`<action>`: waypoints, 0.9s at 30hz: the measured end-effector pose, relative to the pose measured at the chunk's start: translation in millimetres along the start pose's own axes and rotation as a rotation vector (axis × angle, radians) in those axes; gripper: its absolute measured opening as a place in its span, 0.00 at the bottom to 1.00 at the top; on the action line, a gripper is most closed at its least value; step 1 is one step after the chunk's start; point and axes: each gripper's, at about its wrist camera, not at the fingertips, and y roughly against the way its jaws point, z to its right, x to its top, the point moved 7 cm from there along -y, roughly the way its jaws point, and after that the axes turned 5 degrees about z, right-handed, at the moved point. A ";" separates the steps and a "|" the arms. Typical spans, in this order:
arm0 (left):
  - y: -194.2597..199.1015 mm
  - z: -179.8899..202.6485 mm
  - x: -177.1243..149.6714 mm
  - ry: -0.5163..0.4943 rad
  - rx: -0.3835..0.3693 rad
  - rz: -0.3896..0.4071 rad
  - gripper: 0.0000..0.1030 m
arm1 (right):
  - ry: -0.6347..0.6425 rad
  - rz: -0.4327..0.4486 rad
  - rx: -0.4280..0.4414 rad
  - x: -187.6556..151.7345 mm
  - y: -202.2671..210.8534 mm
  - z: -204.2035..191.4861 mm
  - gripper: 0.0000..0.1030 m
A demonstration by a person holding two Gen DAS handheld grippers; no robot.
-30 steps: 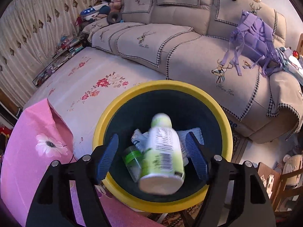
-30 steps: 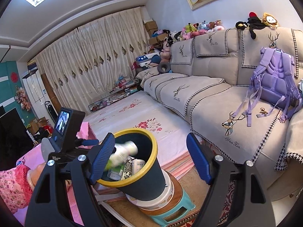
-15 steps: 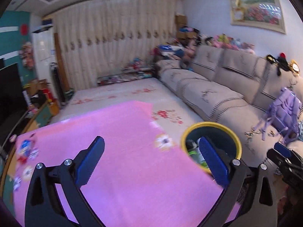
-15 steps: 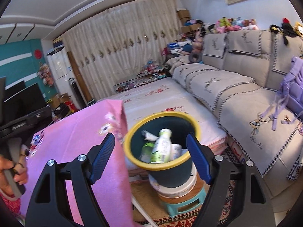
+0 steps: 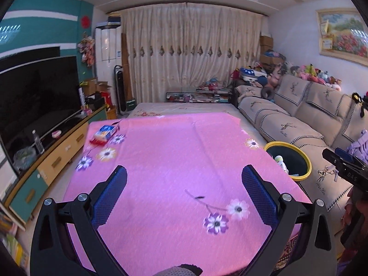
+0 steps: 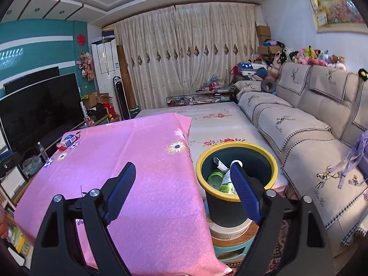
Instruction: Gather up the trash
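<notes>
With the white bottle (image 6: 230,174) now dropped in the yellow-rimmed bin (image 6: 237,199), the left gripper (image 5: 184,197), jaws wide apart and empty, has swung back over the pink table (image 5: 172,161) toward the blue-and-red packet (image 5: 103,133) at its far left, while the right gripper (image 6: 182,195), jaws opening on nothing, hangs near the bin.

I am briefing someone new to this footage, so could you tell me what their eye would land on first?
First, the pink flowered tablecloth that fills the middle of both views, bare except for a small blue-and-red packet near its far left corner. Next, the yellow-rimmed bin off the table's right edge, in front of the beige sofa, with bottles already inside.
</notes>
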 end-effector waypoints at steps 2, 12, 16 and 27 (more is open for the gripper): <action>11.5 -12.8 -8.6 0.037 0.019 -0.003 0.95 | 0.020 0.007 -0.023 0.0 5.8 -2.6 0.77; 34.8 -52.1 -15.3 0.094 0.130 0.027 0.95 | 0.029 0.030 -0.068 3.1 22.9 4.8 0.80; 33.1 -50.3 -13.8 0.086 0.132 0.021 0.95 | 0.027 0.031 -0.080 4.2 22.4 7.5 0.80; 28.3 -42.6 -2.4 0.074 0.131 0.022 0.95 | 0.024 0.027 -0.089 5.2 20.4 12.6 0.80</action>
